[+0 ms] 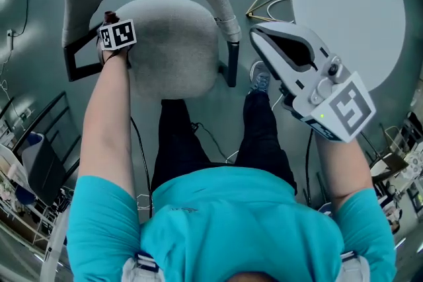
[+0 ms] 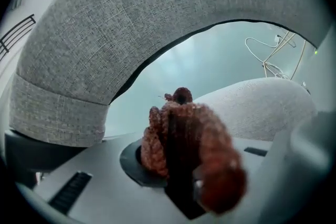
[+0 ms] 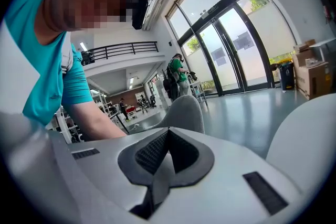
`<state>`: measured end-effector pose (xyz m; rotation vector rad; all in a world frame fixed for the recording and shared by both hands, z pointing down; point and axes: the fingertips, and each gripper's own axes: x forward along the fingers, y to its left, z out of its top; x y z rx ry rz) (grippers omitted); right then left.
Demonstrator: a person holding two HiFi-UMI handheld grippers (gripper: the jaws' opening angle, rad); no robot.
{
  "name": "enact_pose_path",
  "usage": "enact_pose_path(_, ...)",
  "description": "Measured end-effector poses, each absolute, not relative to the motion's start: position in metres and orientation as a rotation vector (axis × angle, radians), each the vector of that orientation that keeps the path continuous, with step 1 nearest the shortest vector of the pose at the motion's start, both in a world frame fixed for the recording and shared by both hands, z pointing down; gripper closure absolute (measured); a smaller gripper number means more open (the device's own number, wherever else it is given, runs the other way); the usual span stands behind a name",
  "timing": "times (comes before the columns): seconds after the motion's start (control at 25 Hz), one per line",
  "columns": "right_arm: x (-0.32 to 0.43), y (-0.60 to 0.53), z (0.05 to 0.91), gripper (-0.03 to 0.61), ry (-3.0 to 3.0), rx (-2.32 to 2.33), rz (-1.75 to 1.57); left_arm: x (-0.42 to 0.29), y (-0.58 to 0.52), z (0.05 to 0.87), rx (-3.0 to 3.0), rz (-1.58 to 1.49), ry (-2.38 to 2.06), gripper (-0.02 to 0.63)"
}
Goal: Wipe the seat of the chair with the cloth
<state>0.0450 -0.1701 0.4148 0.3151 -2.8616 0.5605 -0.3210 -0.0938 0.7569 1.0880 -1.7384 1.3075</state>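
Clamping the reddish cloth (image 2: 184, 139), left gripper (image 1: 114, 36) sits at the chair seat (image 1: 175, 43) edge, backrest (image 2: 131, 18) curving just ahead of it. Right gripper (image 3: 167, 134) closed on nothing, off the chair, round table (image 1: 350, 3) beside it.

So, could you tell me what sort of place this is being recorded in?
Probably a large open lobby or hall in a modern building: there are tall glass doors, a railed upper balcony, and a polished floor with a grey upholstered chair near a round white table.

Rust-brown cloth (image 2: 189, 149), grey woven chair (image 1: 173, 49)
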Motion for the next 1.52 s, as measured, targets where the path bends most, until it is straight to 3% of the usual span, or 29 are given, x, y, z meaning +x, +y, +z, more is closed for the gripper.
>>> enact_pose_path(0.56, 0.060, -0.171, 0.420, 0.581, -2.874, 0.331, 0.657, -0.316, -0.105, 0.786, 1.034, 1.263, -1.704, 0.551)
enact_pose_path(1.52, 0.097, -0.174, 0.414, 0.581, -2.898, 0.365, 0.708, -0.242, -0.127, 0.785, 1.167, 1.273, -1.478, 0.551)
